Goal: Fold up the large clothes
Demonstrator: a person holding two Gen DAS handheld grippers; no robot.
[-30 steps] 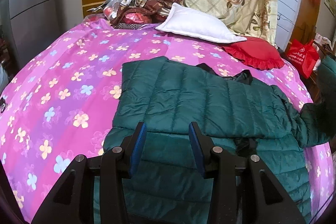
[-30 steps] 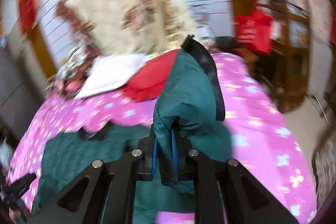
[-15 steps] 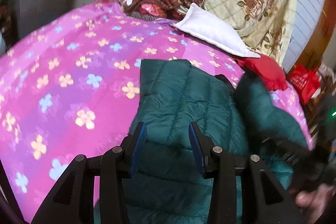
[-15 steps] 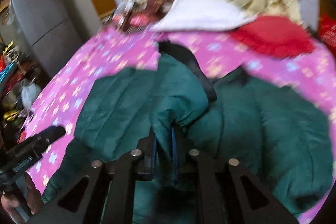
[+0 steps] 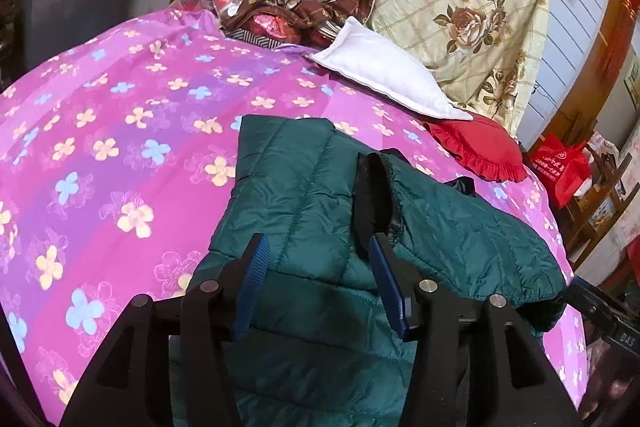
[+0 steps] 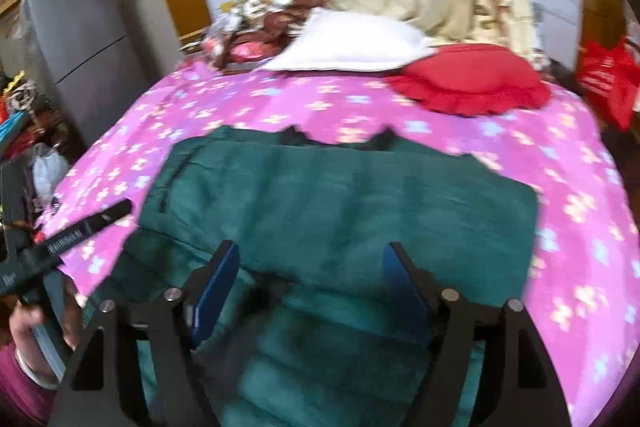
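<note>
A dark green quilted jacket [image 5: 296, 187] [image 6: 340, 195] lies flat on the pink flowered bedspread [image 5: 120, 147]. Its sleeve [image 5: 460, 227] is folded across the body, and the black cuff [image 5: 370, 195] lies just beyond the right finger of my left gripper. My left gripper [image 5: 318, 247] hovers low over the jacket's near part; its jaws are opening and the pads press on nothing. My right gripper [image 6: 313, 253] is above the jacket's middle with its jaws opening wide and nothing between them. The right wrist view, which is blurred, shows the left gripper [image 6: 80, 231] and the hand [image 6: 24, 323] that holds it.
At the head of the bed lie a white pillow [image 5: 384, 67], a red frilled cushion [image 5: 480, 147] and a heap of floral bedding [image 5: 460, 7]. A red bag [image 5: 560, 167] stands beyond the bed's right edge. A grey fridge [image 6: 80, 39] is on the left.
My right gripper, shut on the sleeve before, carried it over the jacket's body and let go; the sleeve now lies folded across. My left gripper's jaws have widened a little.
</note>
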